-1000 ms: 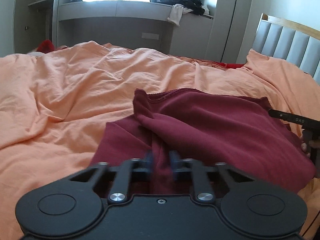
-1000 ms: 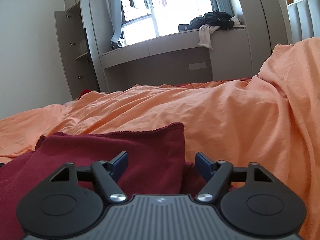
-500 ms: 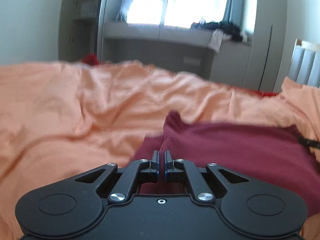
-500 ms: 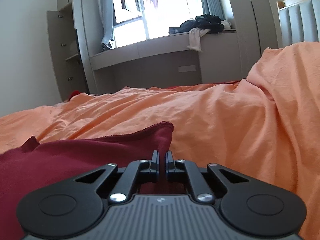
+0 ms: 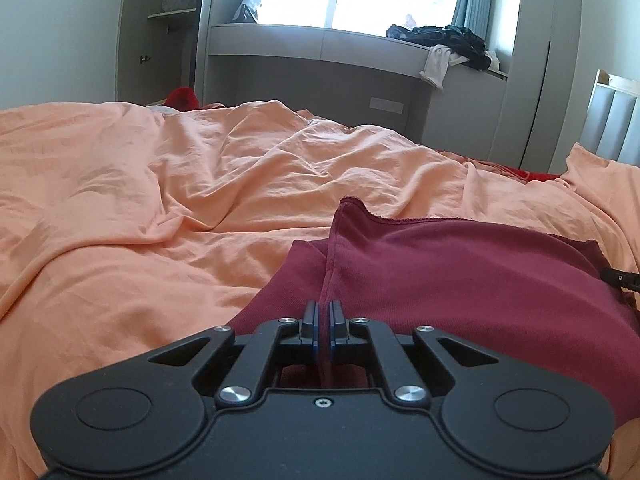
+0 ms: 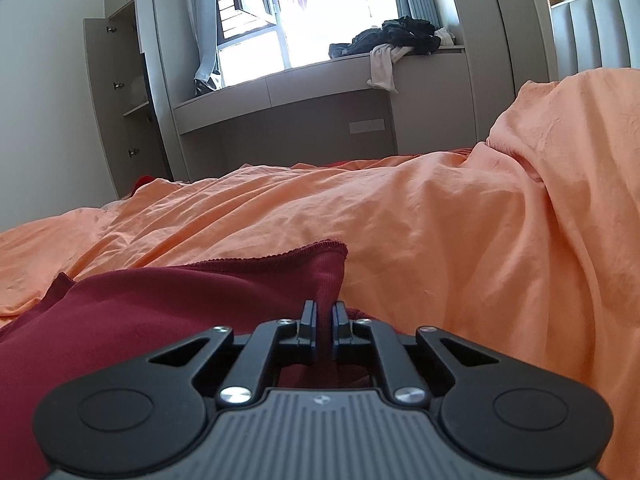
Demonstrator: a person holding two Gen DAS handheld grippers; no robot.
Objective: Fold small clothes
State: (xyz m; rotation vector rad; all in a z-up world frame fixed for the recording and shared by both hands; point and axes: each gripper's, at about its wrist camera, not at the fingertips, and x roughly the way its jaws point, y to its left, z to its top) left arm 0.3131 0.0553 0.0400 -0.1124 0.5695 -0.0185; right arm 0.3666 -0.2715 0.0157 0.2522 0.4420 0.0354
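**Operator:** Report the location of the work item

**Inspector:** The dark red garment (image 5: 460,272) lies on the orange bedsheet (image 5: 160,208), spread sideways between the two tools. In the left wrist view its stitched hem rises to a peaked corner above the fingers, and a lower layer of the same cloth shows to the left of that peak. In the right wrist view the garment (image 6: 180,304) fills the lower left, with its hemmed corner standing just above and to the right of the fingers

**Operator:** State of the left gripper

**Inspector:** The left gripper (image 5: 322,320) has its jaws pressed together on a vertical fold of the dark red garment; the cloth runs up from between the blue-edged pads

**Operator:** State of the right gripper

**Inspector:** The right gripper (image 6: 323,322) has its jaws drawn nearly together and pinches the garment's right edge; red cloth fills the narrow slot between the pads. A black part of this tool shows at the right edge of the left wrist view

**Operator:** Surroundings

**Inspector:** A grey window bench (image 6: 320,80) stands beyond the bed, with a pile of dark and white clothes (image 6: 400,40) on it. A padded headboard (image 6: 592,28) is at the far right
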